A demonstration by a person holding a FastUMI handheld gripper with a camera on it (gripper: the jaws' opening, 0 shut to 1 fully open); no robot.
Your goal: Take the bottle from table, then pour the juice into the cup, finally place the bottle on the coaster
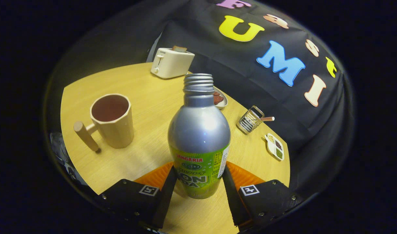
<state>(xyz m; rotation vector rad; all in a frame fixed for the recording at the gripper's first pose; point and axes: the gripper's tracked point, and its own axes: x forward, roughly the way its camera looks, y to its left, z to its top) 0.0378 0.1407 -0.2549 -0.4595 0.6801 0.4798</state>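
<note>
A silver bottle (198, 130) with a green label and an open threaded neck stands upright between my fingers. My gripper (199, 174) is shut on the bottle, both fingers pressing on its lower labelled part. An orange coaster (153, 177) shows on either side of the bottle's base, just behind the fingers; I cannot tell whether the bottle rests on it or hangs just above it. A beige cup (112, 120) with a wooden peg handle stands on the table to the left, beyond the fingers. Its inside looks dark reddish.
The round wooden table (143, 87) also holds a white toaster (171, 61) at the back, a small plate of food (219, 99) behind the bottle, a wire rack (250, 120) and a divided white dish (275, 147) near the right edge.
</note>
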